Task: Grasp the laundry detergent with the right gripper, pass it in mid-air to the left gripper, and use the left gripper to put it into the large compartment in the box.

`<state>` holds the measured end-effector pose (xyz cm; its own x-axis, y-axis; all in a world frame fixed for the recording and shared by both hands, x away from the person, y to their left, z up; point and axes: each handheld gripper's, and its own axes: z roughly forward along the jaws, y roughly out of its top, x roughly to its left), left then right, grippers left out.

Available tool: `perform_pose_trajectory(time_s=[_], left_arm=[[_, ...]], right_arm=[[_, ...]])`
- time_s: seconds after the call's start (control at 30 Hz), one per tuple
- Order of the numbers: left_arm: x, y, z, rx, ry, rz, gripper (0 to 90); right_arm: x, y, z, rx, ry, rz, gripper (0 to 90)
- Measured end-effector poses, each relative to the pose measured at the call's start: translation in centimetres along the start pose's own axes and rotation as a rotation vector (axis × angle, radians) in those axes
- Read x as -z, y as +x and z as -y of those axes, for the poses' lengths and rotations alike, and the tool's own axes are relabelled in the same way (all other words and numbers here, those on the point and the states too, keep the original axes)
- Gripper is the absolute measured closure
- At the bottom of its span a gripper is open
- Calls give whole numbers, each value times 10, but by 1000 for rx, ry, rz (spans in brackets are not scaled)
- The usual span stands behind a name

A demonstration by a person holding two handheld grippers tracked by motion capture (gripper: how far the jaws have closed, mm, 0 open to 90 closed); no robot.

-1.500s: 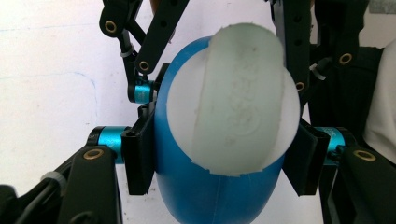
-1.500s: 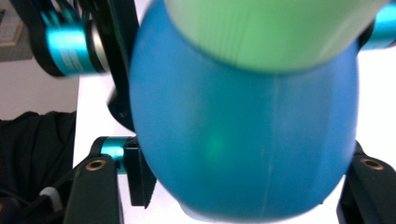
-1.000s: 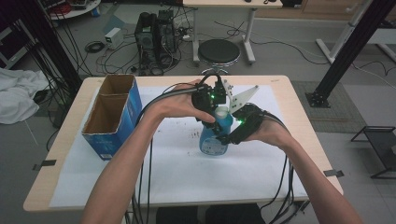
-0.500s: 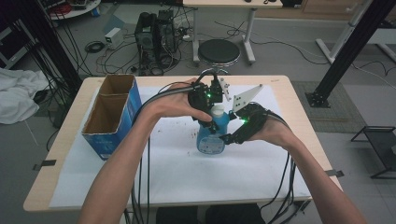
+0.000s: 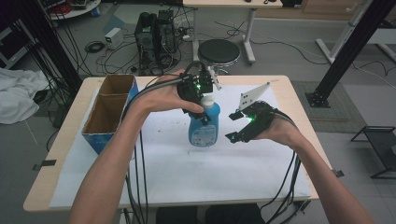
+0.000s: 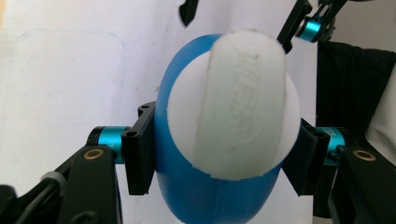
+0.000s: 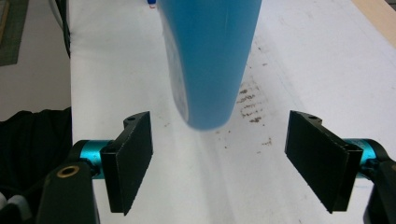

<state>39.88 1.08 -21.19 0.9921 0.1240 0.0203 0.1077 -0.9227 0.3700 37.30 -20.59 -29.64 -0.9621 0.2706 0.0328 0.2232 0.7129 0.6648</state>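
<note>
The left tongs (image 5: pixel 204 108) clamp the blue bottle (image 5: pixel 204 127) just under its white cap (image 6: pixel 233 105), holding it upright near the middle of the table (image 5: pixel 280 88). The right tongs (image 5: pixel 236 127) have just opened, standing wide beside it with nothing between them, probably handing the bottle over. Its label is unreadable.

bottle (image 5: pixel 204 126): at the worktop (image 5: pixel 289 100) centre, on the paper sheet (image 5: pixel 187 172)
box (image 5: pixel 109 112): at 9 o'clock from the bottle, near the worktop edge
left gripper (image 5: pixel 198 100): at 12 o'clock on the bottle, jaws on both sides of it
right gripper (image 5: pixel 235 126): at 3 o'clock, just beside the bottle
stool (image 5: pixel 218 50): on the floor at 12 o'clock, behind the worktop
</note>
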Motion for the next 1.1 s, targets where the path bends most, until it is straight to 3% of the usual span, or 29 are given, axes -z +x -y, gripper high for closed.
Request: perform_pose_trajectory(time_s=[0.03, 0.17, 0.23, 0.3, 0.37, 0.4, 0.47, 0.57, 0.63, 0.67, 0.73, 0.87, 0.9, 0.93, 0.97, 1.1], left_arm=[[0, 0, 0, 0, 0, 0, 374], [28, 6, 8, 88, 6, -59, 375], [33, 8, 10, 94, 10, -70, 375], [43, 10, 15, 143, 1, -84, 375], [60, 16, 24, 173, 8, -115, 375], [60, 16, 24, 173, 8, -115, 375], [77, 19, 34, 238, -6, -136, 375], [90, 22, 41, 271, -4, -152, 375], [103, 26, 48, 297, 0, -165, 375], [114, 28, 54, 331, -1, -184, 374], [121, 30, 58, 338, 10, -193, 375], [141, 32, 70, 401, 6, -242, 375], [145, 32, 74, 417, 6, -249, 375], [149, 33, 77, 428, 11, -253, 375], [155, 34, 85, 460, 6, -266, 374], [162, 35, 96, 506, 1, -287, 375]], right_arm=[[0, 0, 0, 0, 0, 0, 227], [8, -1, 4, -13, 30, 18, 227], [9, -3, 5, 2, 17, 34, 227], [11, -3, 7, -17, 31, 37, 227], [14, -2, 8, -51, 60, 43, 227], [14, -2, 8, -51, 60, 43, 227], [16, -4, 11, -45, 71, 65, 223], [18, -5, 13, -58, 85, 72, 222], [20, -8, 18, -56, 102, 102, 204], [21, -8, 19, -70, 116, 111, 174], [21, -9, 21, -78, 128, 129, 135], [24, -13, 28, -93, 144, 149, 133], [26, -17, 30, -88, 131, 182, 133], [26, -17, 30, -88, 131, 182, 133], [28, -19, 32, -98, 152, 200, 133], [29, -22, 36, -92, 189, 225, 133]])
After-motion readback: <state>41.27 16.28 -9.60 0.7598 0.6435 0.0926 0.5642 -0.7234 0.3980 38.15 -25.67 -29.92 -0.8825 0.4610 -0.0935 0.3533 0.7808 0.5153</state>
